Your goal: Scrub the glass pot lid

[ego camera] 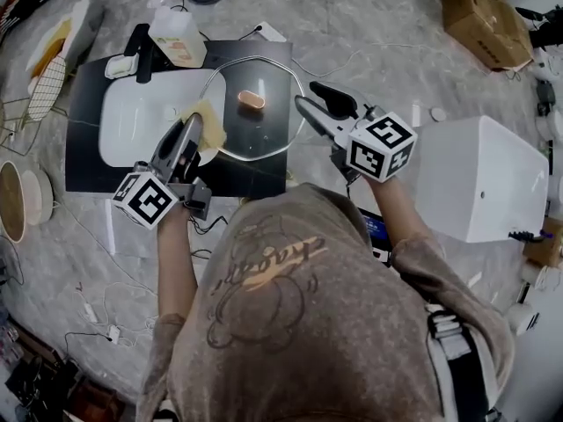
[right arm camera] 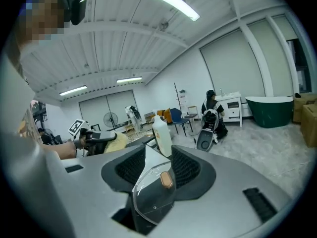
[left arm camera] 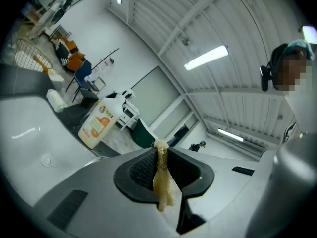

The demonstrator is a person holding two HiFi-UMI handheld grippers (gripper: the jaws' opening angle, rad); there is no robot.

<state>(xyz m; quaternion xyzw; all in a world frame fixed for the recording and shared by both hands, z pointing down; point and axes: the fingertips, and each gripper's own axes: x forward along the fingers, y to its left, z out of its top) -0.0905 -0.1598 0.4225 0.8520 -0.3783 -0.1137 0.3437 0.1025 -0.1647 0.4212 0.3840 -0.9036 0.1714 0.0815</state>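
Observation:
The round glass pot lid [ego camera: 266, 128] with a copper-coloured knob [ego camera: 251, 99] is held tilted over the black counter [ego camera: 92, 95] and the right end of the white sink [ego camera: 132, 117]. My right gripper [ego camera: 308, 97] is shut on the lid's right rim. In the right gripper view the lid [right arm camera: 151, 195] runs edge-on between the jaws of my right gripper [right arm camera: 157, 155]. My left gripper [ego camera: 192, 127] is shut on a yellow scrubbing sponge [ego camera: 209, 128], which lies against the lid's left side. In the left gripper view the sponge [left arm camera: 162, 180] hangs pinched in my left gripper [left arm camera: 158, 150].
A soap bottle [ego camera: 176, 38] and a black faucet [ego camera: 142, 55] stand behind the sink. A dish rack [ego camera: 44, 82] is at the far left. A white cabinet [ego camera: 479, 178] stands to the right and a cardboard box [ego camera: 484, 11] at the back right. Cables lie on the floor.

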